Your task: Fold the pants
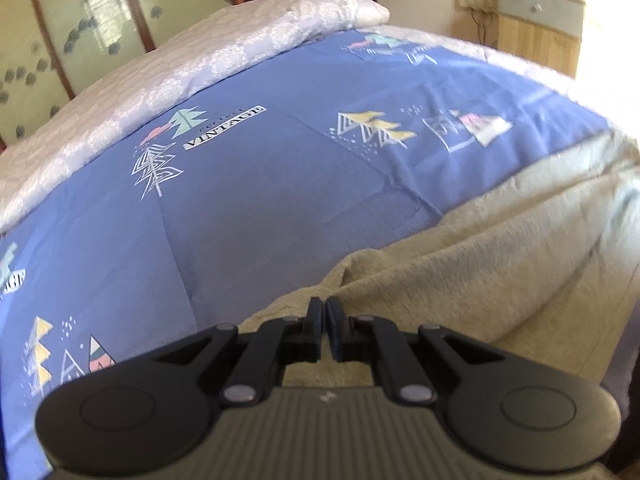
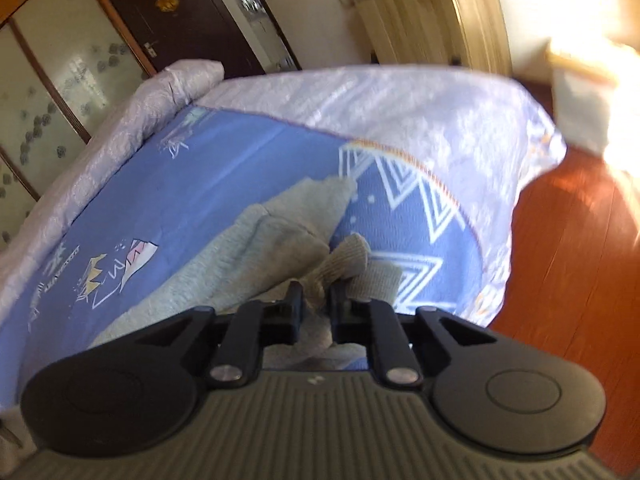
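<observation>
The beige-grey pants (image 1: 480, 248) lie on a blue patterned bedspread (image 1: 260, 184). In the left wrist view my left gripper (image 1: 324, 307) is shut on an edge of the pants, and the fabric spreads away to the right. In the right wrist view my right gripper (image 2: 316, 290) is shut on a ribbed cuff of the pants (image 2: 340, 266), lifted a little off the bed. The rest of the pants (image 2: 256, 248) trails to the left over the bedspread (image 2: 200, 184).
A pale lilac quilt (image 1: 160, 80) lies folded along the far side of the bed. The bed's edge drops to a wooden floor (image 2: 572, 264) on the right. A wooden cabinet (image 1: 536, 36) and a wardrobe (image 1: 60, 32) stand behind.
</observation>
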